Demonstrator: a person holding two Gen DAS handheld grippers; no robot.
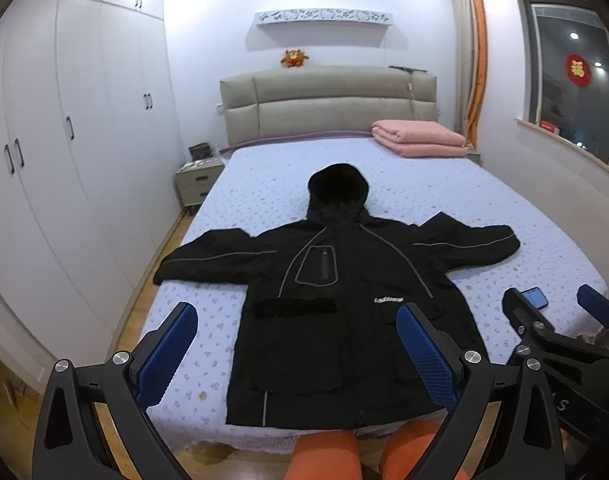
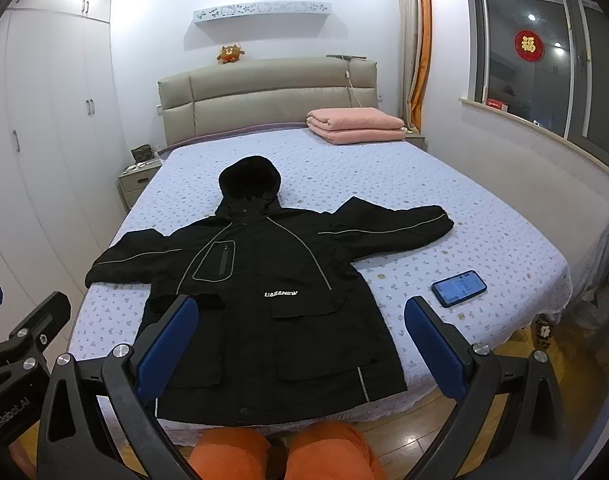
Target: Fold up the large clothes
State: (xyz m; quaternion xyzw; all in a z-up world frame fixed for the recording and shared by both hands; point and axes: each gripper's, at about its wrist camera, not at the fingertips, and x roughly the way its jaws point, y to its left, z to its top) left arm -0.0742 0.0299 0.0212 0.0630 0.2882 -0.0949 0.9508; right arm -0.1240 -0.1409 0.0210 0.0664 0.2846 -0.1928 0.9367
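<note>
The black hooded jacket [image 1: 336, 304] is spread on the bed [image 1: 484, 208], ahead of and below both tongs, untouched. It is laid front up, sleeves stretched out sideways, hood toward the headboard [image 1: 328, 104]. The left tongs [image 1: 300, 354] and right tongs [image 2: 302, 346] are held released, side by side above the bed's foot, near a phone [image 2: 459, 288].

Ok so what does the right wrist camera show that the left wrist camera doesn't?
Only the right wrist view shows the whole phone lying on the bed beside the jacket; the left view catches just its corner behind the right gripper. Only the left wrist view shows the wardrobe's full door run. Both show the black jacket spread flat, the pink blanket, and open grippers.
</note>
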